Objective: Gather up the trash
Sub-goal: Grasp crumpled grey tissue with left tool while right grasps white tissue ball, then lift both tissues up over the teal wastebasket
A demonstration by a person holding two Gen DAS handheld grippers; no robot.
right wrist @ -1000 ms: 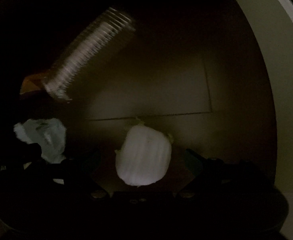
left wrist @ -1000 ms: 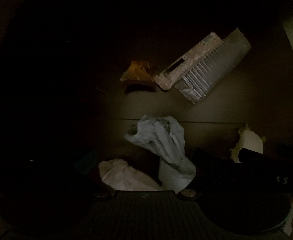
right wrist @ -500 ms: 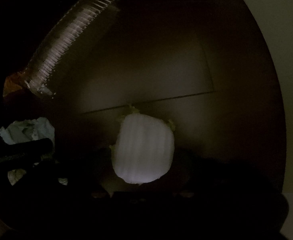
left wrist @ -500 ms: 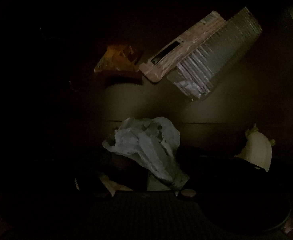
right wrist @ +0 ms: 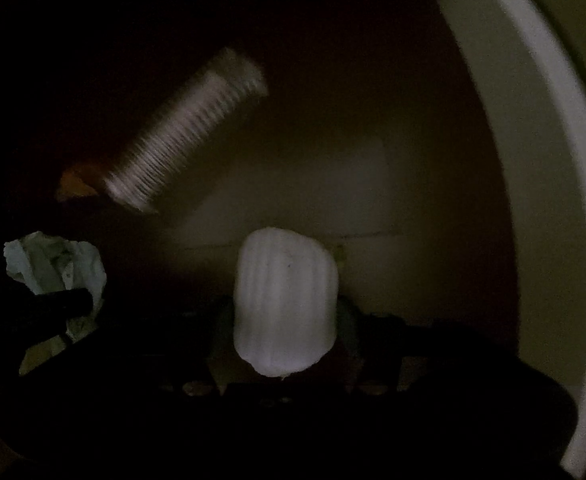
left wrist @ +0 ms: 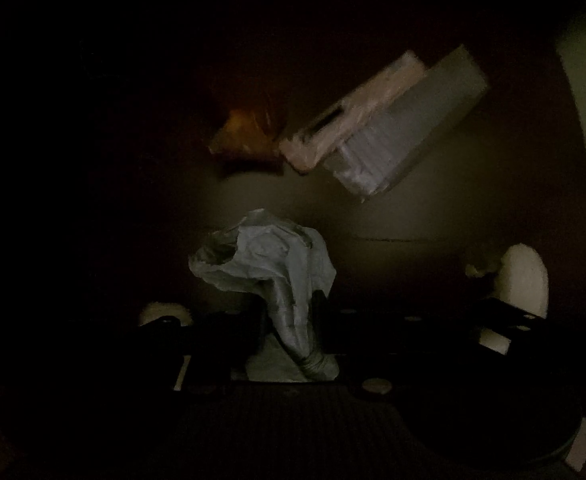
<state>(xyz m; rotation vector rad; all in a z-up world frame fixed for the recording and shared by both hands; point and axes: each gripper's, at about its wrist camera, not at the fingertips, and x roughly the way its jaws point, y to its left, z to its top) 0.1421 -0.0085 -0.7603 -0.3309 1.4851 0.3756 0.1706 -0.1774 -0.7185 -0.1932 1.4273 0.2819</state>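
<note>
Nearest me, my left tongs [left wrist: 289, 344] are closing on a crumpled pale grey paper wad [left wrist: 269, 264], its twisted tail pinched between the dark pads. My right tongs [right wrist: 285, 344] are closing too, their pads against a ribbed white paper cup liner [right wrist: 285, 300] that stands between them. Only the right view shows its ribbed face; the left view catches just its edge at the far right. Farther off on the dim brown tabletop [left wrist: 473, 200] lie a silvery pleated foil tray [left wrist: 405, 132], a pinkish cardboard packet [left wrist: 353, 120] seen only from the left, and an orange crinkled wrapper [left wrist: 245, 136].
</note>
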